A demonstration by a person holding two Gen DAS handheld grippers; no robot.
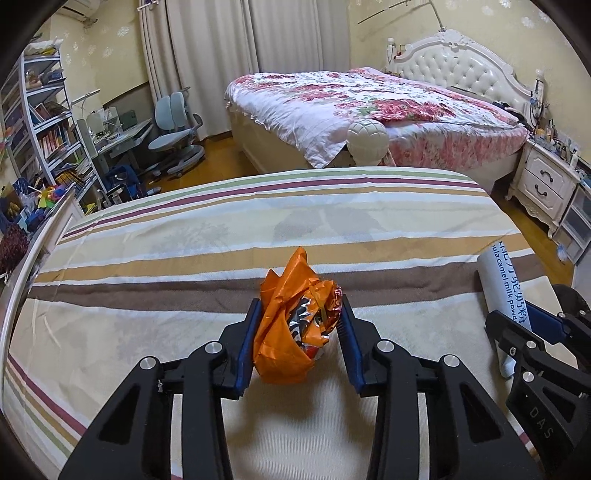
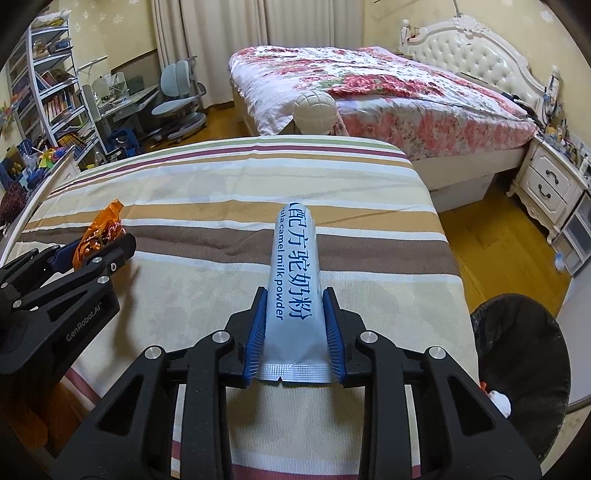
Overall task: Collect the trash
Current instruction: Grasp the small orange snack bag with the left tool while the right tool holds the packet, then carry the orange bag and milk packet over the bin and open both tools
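In the left wrist view my left gripper (image 1: 299,332) fills the bottom centre, its blue-padded fingers (image 1: 246,343) closed on a crumpled orange wrapper (image 1: 291,317) that stands up between them over the striped bed (image 1: 221,236). At the lower right of that frame I see my right gripper (image 1: 524,332) with the white sachet (image 1: 502,280) poking up out of it.

In the right wrist view the right gripper (image 2: 295,332) sits at the bottom centre, fingers (image 2: 256,332) clamped on both sides of the sachet (image 2: 293,280), whose crimped silver end lies nearest the camera and whose blue-printed body points away towards the middle of the frame. The left gripper (image 2: 92,254) shows at the left edge with the wrapper (image 2: 99,232) in it. At the lower right, just beside the striped bed (image 2: 221,177), I see a bin (image 2: 524,369) lined with a black bag; something small and white lies inside near its rim.

Further off, upper centre, a cream ball-shaped post (image 2: 314,110) stands past the end of the striped bed, and behind it a second bed with a floral quilt (image 2: 369,81) and a tufted white headboard (image 2: 476,62). A white nightstand (image 2: 550,184) is at the right edge, wooden floor (image 2: 498,240) below it. Upper left holds a bookshelf (image 2: 51,92), a desk and a grey-blue chair (image 2: 181,96), with curtains (image 2: 258,26) along the top
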